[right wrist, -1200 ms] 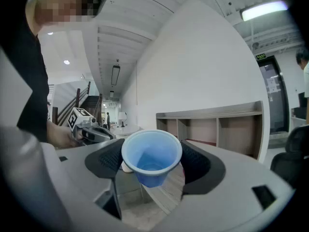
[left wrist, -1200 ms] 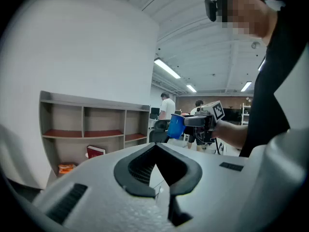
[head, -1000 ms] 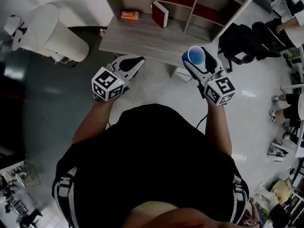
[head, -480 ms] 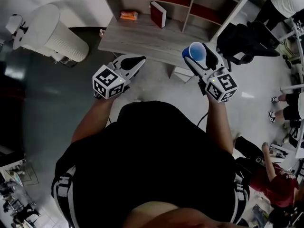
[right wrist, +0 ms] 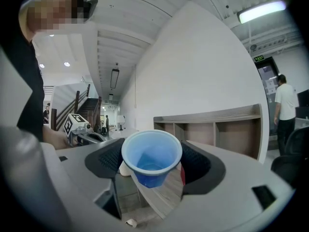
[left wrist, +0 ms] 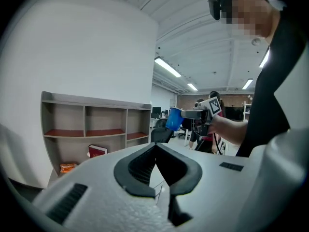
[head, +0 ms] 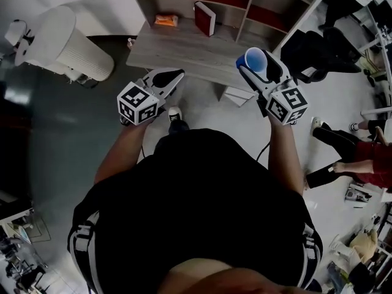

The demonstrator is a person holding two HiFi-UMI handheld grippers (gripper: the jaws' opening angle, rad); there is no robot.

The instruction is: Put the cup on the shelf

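Office floor is showing below; one shelf (head: 245,8) is standing far, behind one table (head: 184,51). Right hand-held gripper (head: 257,63) is clamping the single blue cup (right wrist: 151,156), short of the shelf, likely carrying it there. Left hand-held gripper (head: 173,75) is idling empty, jaws together.

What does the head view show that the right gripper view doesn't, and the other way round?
Only the head view shows the orange packet on the shelf and the marker cube on the right gripper. Only the right gripper view looks into the blue cup, which seems empty, and catches a staircase. Both show the cup clamped in that gripper, the shelf and the left gripper.
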